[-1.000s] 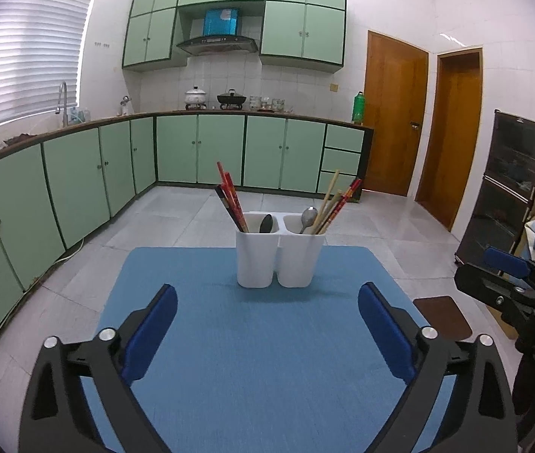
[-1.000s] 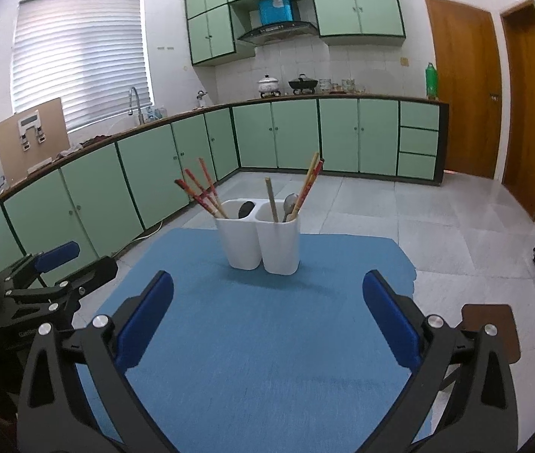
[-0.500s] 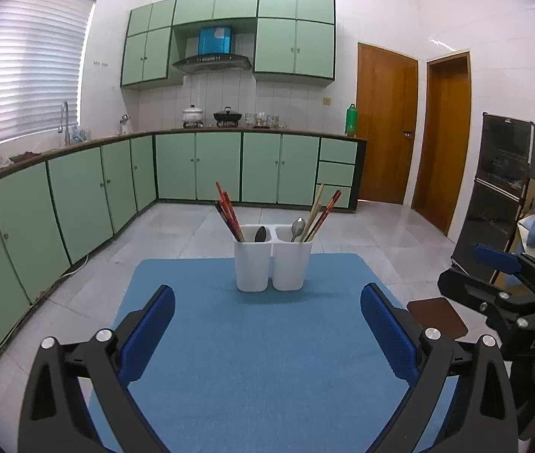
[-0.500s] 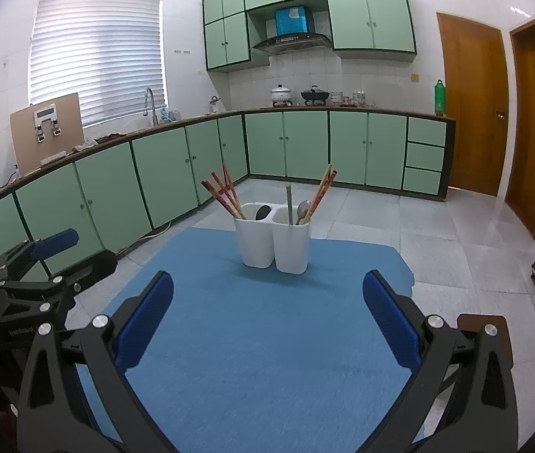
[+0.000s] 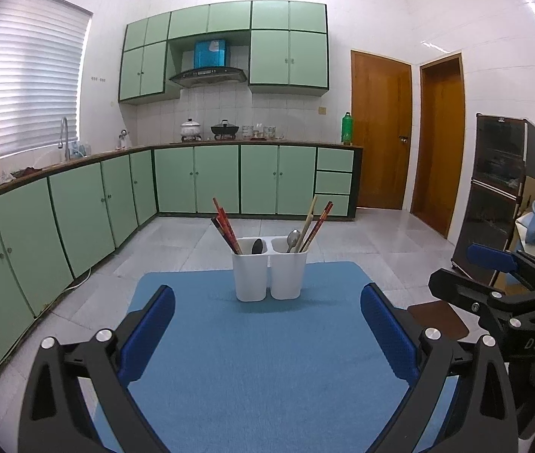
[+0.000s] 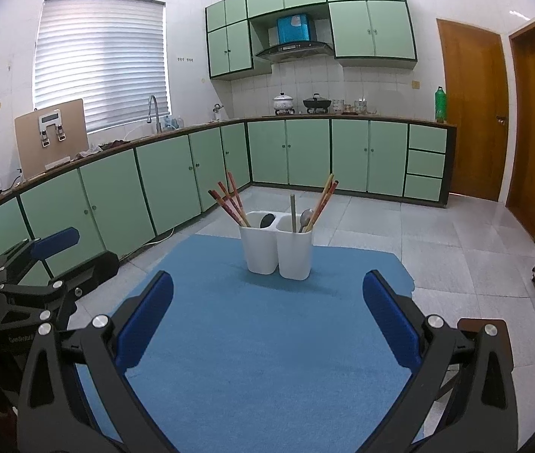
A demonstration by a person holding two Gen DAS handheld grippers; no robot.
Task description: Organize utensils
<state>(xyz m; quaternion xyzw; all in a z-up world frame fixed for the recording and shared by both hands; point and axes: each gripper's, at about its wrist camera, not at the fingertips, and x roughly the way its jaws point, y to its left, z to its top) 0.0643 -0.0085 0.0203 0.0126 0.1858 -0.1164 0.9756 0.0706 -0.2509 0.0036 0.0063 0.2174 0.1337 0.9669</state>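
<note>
A white two-compartment utensil holder [image 5: 268, 271] [image 6: 278, 247] stands near the far edge of a blue mat [image 5: 263, 358] [image 6: 267, 339]. Its left compartment holds red chopsticks [image 5: 226, 225] [image 6: 229, 204] and a dark spoon [image 5: 256, 246] [image 6: 266, 220]. The right compartment holds a silver spoon [image 5: 292, 239] [image 6: 306, 218] and more chopsticks [image 5: 314, 222] [image 6: 324, 198]. My left gripper [image 5: 267, 317] is open and empty, well short of the holder. My right gripper [image 6: 267, 302] is likewise open and empty. Each gripper shows at the edge of the other's view.
The mat covers a table in a kitchen with green cabinets [image 5: 214, 179] along the back and left. A brown stool [image 5: 439, 317] [image 6: 490, 334] sits on the tiled floor at the right. A dark cabinet [image 5: 501, 192] stands at the far right.
Both grippers have drawn back and tilted upward, so the holder looks smaller and sits lower in view. Both stay open and empty.
</note>
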